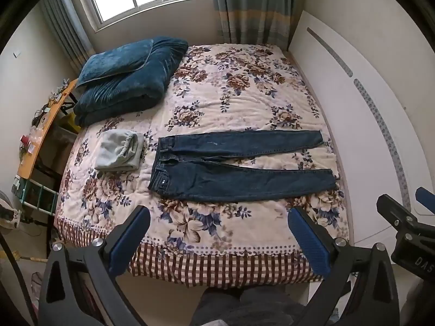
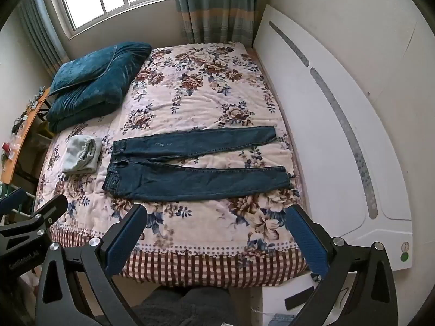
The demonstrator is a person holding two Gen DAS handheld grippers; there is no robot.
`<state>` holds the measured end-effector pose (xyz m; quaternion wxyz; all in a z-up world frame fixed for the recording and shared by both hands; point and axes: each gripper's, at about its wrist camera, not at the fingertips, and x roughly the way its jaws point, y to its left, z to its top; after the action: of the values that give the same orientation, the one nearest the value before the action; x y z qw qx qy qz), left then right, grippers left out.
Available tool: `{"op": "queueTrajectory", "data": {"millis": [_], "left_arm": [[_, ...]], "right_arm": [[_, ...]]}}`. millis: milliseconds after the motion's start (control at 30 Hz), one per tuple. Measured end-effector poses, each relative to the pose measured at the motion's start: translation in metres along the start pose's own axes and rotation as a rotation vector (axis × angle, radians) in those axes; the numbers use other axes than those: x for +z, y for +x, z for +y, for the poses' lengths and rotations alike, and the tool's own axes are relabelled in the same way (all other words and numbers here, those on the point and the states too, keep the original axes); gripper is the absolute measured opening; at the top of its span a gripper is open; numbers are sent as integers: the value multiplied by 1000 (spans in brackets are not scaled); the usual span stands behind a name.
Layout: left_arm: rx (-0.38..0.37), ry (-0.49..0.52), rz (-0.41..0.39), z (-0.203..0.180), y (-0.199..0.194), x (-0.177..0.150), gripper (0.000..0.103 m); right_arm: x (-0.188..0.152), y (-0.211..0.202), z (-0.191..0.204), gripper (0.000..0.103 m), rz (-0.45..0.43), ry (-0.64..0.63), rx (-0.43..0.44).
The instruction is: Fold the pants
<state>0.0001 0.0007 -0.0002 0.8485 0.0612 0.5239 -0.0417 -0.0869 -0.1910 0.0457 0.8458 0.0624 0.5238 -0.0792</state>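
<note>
Dark blue jeans (image 1: 239, 165) lie flat on the floral bedspread (image 1: 244, 95), waistband to the left, both legs spread apart and pointing right toward the headboard. They also show in the right wrist view (image 2: 195, 163). My left gripper (image 1: 220, 214) is open and empty, held above the bed's near edge, short of the jeans. My right gripper (image 2: 216, 212) is open and empty too, at the same near edge; it shows at the right of the left wrist view (image 1: 402, 203).
A folded grey garment (image 1: 119, 149) lies left of the jeans. A folded teal quilt with a pillow (image 1: 127, 76) sits at the far left corner. A white headboard (image 1: 353, 108) borders the right side. An orange desk (image 1: 43, 127) stands left of the bed.
</note>
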Motion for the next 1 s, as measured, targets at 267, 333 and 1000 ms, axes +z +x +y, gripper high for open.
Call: {"op": "queueTrajectory", "data": {"millis": [267, 333, 1000], "left_arm": [[7, 6, 7, -4, -2, 7, 103], [3, 5, 5, -2, -1, 5, 103], [-2, 3, -2, -6, 2, 8, 103]], "right_arm": [[1, -2, -1, 103, 3, -1, 4], [1, -3, -2, 103, 5, -3, 5], [3, -3, -2, 103, 2, 5, 3]]}}
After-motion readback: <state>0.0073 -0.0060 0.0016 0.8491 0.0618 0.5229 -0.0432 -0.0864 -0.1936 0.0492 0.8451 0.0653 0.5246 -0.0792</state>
